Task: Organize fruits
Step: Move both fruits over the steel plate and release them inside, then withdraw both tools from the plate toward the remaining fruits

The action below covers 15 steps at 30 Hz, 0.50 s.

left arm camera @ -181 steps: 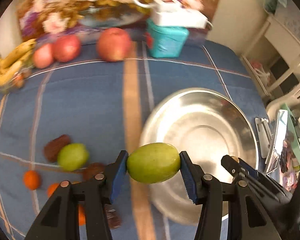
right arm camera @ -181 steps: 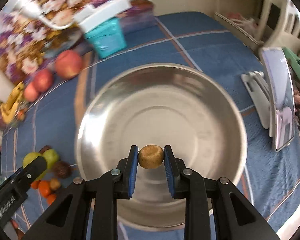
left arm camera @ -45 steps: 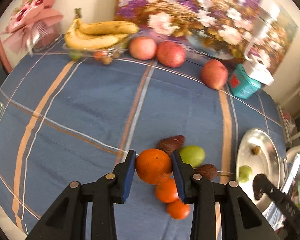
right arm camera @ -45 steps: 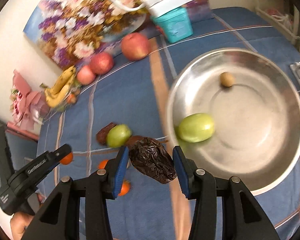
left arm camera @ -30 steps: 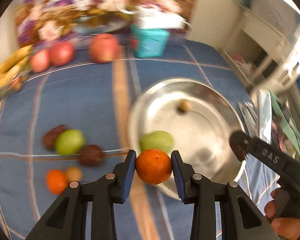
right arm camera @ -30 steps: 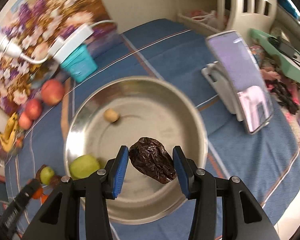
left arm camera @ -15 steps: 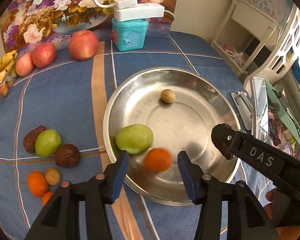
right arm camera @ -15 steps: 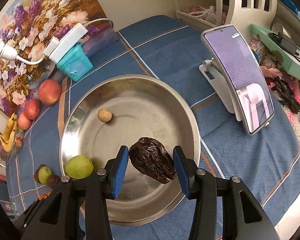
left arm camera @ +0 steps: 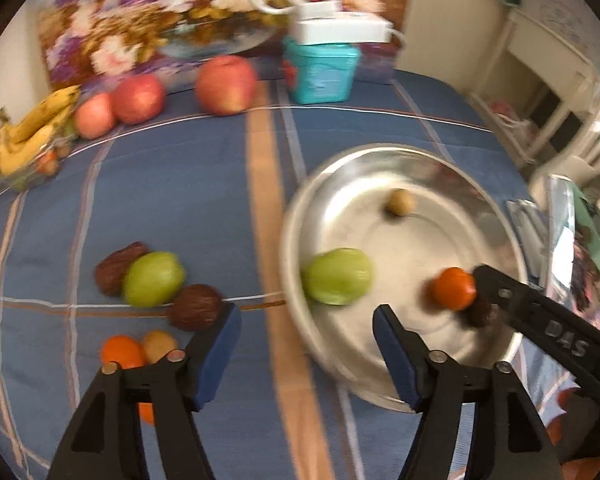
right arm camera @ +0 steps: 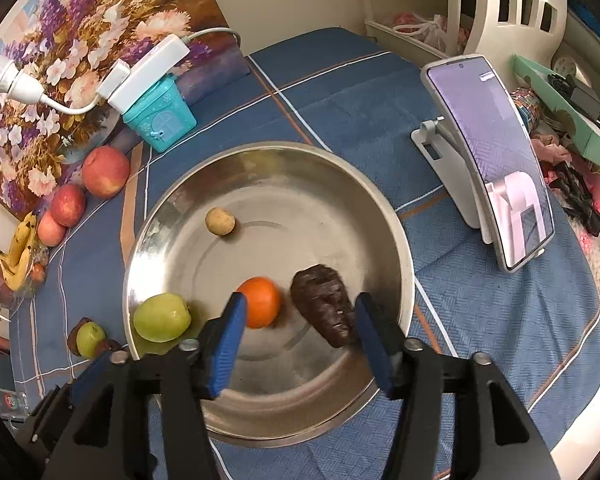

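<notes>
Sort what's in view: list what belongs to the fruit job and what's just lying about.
Job: bowl, orange, date, green fruit, loose fruits on the cloth, both open grippers.

Lying about: phone, teal box, power strip, painting.

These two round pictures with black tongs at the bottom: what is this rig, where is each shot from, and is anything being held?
A person carries a two-finger hand-held gripper in each hand; each has a fisheye camera looking along its fingers.

The left view shows the left hand-held gripper, open and empty, over a blue checked cloth. The right view shows the right hand-held gripper, also open, above a steel bowl.

In the bowl lie a green fruit, an orange, a dark wrinkled fruit and a small tan fruit. More fruit lies on the cloth.
</notes>
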Each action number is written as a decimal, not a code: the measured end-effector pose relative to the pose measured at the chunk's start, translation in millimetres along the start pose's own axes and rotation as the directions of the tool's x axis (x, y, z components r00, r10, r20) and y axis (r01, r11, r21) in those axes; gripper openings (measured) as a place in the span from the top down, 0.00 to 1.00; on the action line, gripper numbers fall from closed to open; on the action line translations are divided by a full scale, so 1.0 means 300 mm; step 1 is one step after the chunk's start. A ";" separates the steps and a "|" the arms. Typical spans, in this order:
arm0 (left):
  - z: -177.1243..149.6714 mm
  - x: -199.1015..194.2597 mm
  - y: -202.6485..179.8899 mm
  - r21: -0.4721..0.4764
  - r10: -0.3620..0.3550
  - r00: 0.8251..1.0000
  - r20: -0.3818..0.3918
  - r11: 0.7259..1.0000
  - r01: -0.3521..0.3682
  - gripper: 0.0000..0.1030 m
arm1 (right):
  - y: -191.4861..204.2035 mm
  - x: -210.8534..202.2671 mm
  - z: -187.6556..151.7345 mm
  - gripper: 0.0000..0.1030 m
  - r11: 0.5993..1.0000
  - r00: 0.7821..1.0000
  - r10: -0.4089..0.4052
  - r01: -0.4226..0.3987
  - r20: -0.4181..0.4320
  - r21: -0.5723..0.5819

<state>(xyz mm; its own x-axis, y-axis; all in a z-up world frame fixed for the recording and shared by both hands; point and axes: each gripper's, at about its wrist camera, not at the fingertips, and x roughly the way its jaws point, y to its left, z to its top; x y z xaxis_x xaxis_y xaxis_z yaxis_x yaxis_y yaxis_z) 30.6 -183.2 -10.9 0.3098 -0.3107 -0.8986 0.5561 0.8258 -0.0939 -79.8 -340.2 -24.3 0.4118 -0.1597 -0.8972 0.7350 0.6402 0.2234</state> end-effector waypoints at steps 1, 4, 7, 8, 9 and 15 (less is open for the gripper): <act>0.001 0.002 0.021 -0.015 0.020 1.000 0.000 1.000 -0.020 0.27 | 0.001 0.001 -0.001 0.32 1.000 1.000 -0.003 0.003 0.000 -0.003; 0.004 0.000 0.088 -0.061 0.072 0.997 0.002 0.996 -0.071 0.17 | 0.004 0.004 -0.001 0.31 1.000 1.000 -0.006 0.006 0.000 -0.010; 0.004 -0.010 0.157 -0.114 0.096 0.995 0.001 0.989 -0.095 0.10 | 0.011 0.006 -0.003 0.21 1.000 1.000 -0.010 0.010 0.000 -0.021; 0.006 -0.013 0.177 -0.130 0.100 0.995 0.002 0.987 -0.099 0.09 | 0.016 0.006 -0.004 0.20 1.000 1.000 -0.009 0.009 -0.001 -0.028; 0.006 -0.016 0.196 -0.145 0.105 0.994 0.003 0.984 -0.104 0.06 | 0.019 0.006 -0.006 0.20 0.999 1.000 -0.007 0.007 -0.001 -0.033; -0.005 -0.033 0.334 -0.225 0.156 0.988 -0.008 0.962 -0.154 0.00 | 0.054 0.010 -0.017 0.20 0.997 1.000 -0.013 0.013 -0.005 -0.075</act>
<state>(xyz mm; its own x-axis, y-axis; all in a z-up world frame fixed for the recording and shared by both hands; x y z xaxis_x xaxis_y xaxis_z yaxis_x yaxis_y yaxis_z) 82.1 -96.6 -12.0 0.3863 -0.1744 -0.9058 0.3135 0.9483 -0.0489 -69.5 -326.5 -25.3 0.3994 -0.1643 -0.9019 0.6978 0.6925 0.1829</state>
